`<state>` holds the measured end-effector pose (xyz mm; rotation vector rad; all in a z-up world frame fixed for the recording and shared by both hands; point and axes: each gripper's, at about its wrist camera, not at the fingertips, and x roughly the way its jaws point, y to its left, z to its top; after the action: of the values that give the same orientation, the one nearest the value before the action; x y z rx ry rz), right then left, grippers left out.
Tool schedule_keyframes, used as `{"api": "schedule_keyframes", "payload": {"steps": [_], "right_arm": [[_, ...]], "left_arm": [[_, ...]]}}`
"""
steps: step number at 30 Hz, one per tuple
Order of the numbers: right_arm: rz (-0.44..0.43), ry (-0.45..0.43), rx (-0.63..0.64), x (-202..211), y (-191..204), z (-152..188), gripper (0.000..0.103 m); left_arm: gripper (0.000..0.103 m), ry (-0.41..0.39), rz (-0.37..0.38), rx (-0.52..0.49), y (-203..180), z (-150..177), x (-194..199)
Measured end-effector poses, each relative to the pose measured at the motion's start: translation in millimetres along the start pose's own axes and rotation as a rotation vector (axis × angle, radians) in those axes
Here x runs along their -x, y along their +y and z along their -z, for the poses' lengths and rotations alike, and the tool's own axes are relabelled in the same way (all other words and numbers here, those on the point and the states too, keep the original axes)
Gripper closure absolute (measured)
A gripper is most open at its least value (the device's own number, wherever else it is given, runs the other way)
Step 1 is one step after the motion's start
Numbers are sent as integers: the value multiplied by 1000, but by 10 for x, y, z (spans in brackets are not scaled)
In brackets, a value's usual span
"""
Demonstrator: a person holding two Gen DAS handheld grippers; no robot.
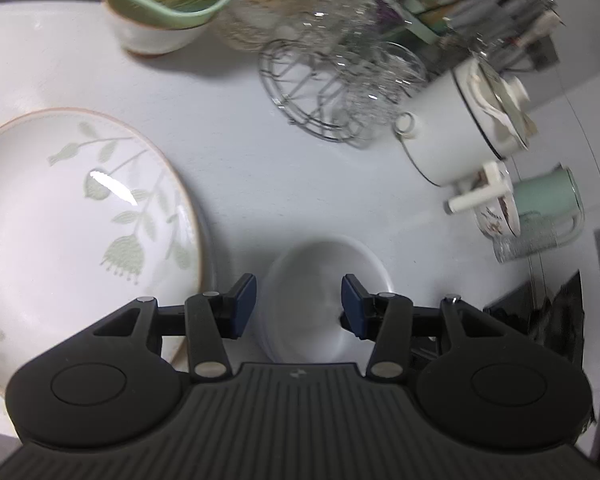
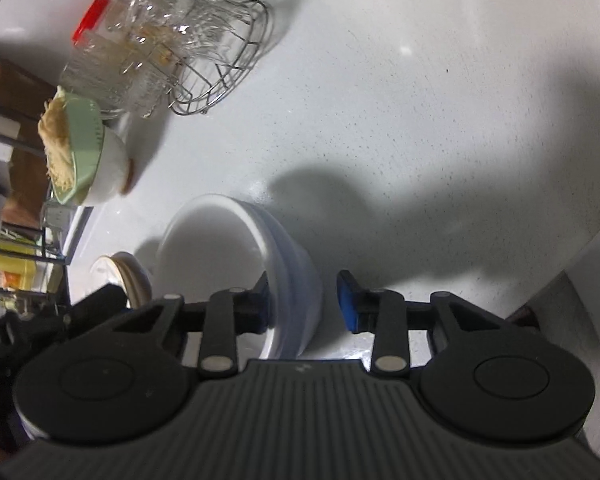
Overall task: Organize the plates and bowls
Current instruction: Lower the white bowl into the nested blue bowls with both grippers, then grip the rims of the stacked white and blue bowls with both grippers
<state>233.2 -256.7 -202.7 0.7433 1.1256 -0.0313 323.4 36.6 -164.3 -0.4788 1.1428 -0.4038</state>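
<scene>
From the left side we see our left gripper (image 1: 299,306) with jaws apart over a white bowl (image 1: 328,280), pads not touching it, beside a leafy plate (image 1: 72,216) on the white counter (image 1: 260,168). From the right side, our right gripper (image 2: 304,300) straddles the bowl's (image 2: 236,240) wall; the outer pad stands clear of it, so nothing is squeezed.

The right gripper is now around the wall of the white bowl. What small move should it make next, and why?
Probably it should finish closing. The right gripper straddles the wall of the white bowl: one finger sits inside the rim, while a gap shows between the outer blue pad and the wall, so the grip looks incomplete. Lifting before the pads press could let the bowl slip.
</scene>
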Motion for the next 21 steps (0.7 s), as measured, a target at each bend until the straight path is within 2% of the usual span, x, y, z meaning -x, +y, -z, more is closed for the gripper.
{"api": "schedule_keyframes", "payload": {"steps": [9, 12, 21], "right_arm": [[40, 62, -6, -101, 104, 11, 76], [66, 48, 41, -76, 158, -3, 79], [97, 39, 77, 56, -4, -58, 83]], "left_arm": [[50, -8, -10, -32, -98, 98, -72], [50, -11, -33, -44, -132, 145, -102], [50, 33, -29, -59, -260, 212, -251]]}}
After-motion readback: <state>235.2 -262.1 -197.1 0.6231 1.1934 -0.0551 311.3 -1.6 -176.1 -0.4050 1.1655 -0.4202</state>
